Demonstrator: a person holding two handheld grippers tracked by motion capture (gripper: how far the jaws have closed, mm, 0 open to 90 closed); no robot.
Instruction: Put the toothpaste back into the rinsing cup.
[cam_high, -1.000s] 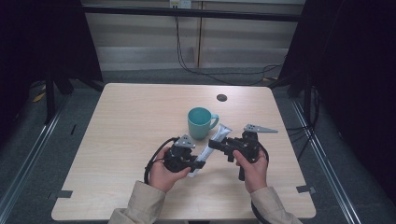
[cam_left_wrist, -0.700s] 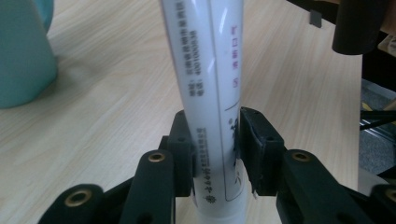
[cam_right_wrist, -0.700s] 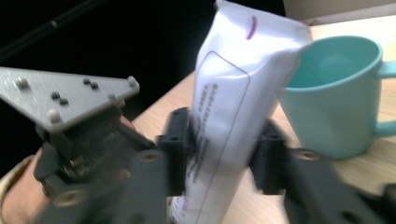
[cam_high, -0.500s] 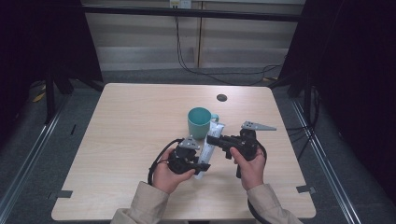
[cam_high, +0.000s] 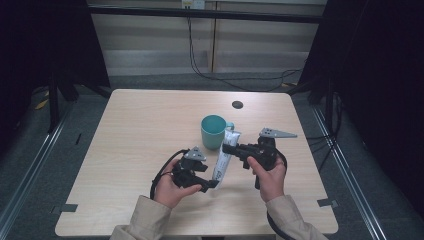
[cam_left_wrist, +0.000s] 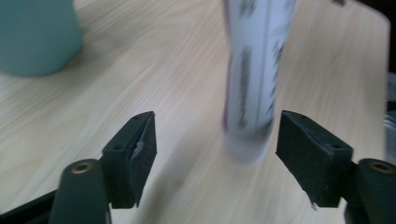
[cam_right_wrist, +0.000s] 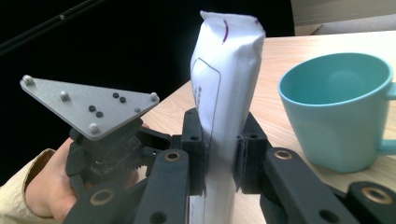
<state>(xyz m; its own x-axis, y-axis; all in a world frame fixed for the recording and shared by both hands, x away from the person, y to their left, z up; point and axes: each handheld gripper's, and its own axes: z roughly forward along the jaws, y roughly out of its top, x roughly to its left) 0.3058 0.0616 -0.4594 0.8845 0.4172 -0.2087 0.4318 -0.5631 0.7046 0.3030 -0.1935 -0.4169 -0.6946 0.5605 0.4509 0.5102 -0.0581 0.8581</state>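
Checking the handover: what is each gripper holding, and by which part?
The right gripper clamps the white tube around its middle. The left gripper is open, its fingers either side of the tube's lower end.

Sitting on one wooden table (cam_high: 130, 150): one teal mug (cam_high: 214, 131) and one white tube (cam_high: 224, 156). Working over it: two grippers, the left gripper (cam_high: 212, 184) and the right gripper (cam_high: 227, 148), each carrying one grey three-cornered plate, making two plates. Holding them: two hands, one per gripper. Showing near the table's far edge: one small dark round spot (cam_high: 237, 104).
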